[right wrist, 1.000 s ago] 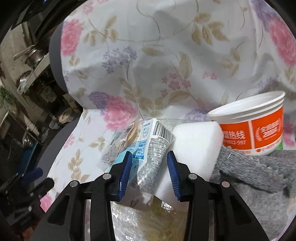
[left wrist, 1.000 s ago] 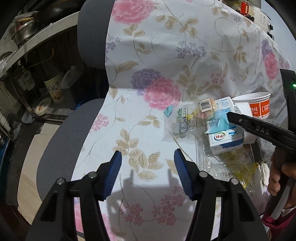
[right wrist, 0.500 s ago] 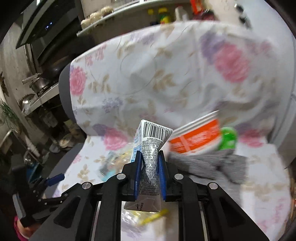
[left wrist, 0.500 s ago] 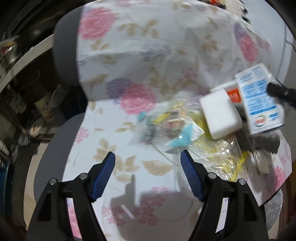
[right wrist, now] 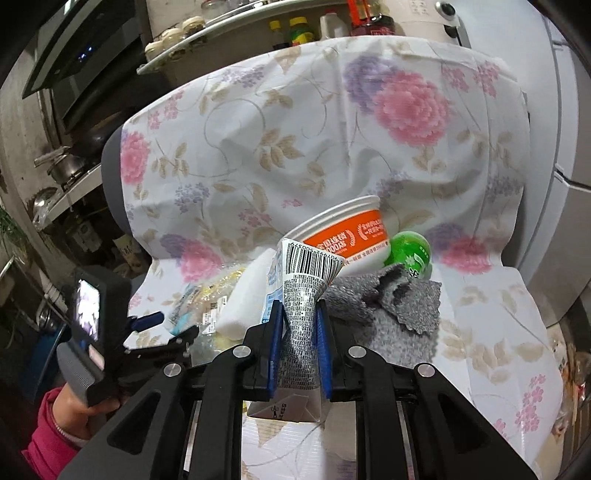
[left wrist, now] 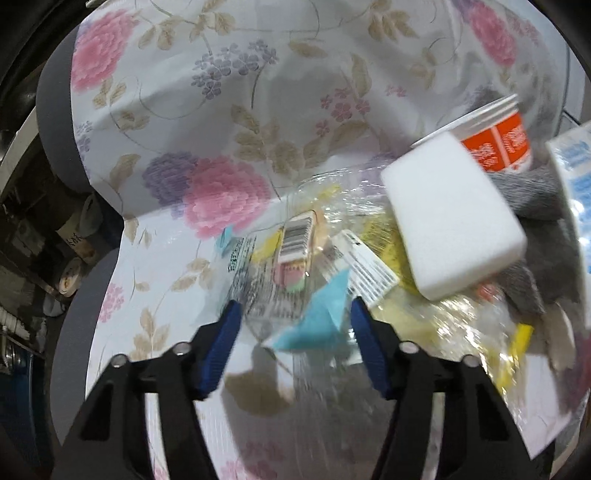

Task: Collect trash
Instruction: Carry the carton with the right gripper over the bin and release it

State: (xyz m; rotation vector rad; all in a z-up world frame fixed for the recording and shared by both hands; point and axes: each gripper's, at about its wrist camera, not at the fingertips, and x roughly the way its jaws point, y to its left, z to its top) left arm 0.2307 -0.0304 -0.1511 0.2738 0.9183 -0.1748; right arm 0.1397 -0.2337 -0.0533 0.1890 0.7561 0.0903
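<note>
Right hand-held gripper is clamped on a flattened carton, barcode end up, blue pads squeezing its silvery middle, held up off the pile. Just past it at 12 there's an orange-and-white cup lying on its side, w/ a green bottle at 1 touching the cup. A grey rag sits at 2, crumpled, right beside the carton. White foam block at 10, close by.

Left hand-held gripper is spread wide, nothing in it, hovering over a clear plastic wrapper w/ a barcode label and a light blue corner between the pads. Can't tell if it's touching the wrapper, pic is blurry there. More crinkly clear and yellow plastic at 3. The foam block is at 1 in this view, w/ the cup behind it and the rag further right.

Everything lies on a floral cloth draped over a grey chair, seat and backrest both covered. Kitchen shelf w/ jars and bottles at 12 behind the chair.
</note>
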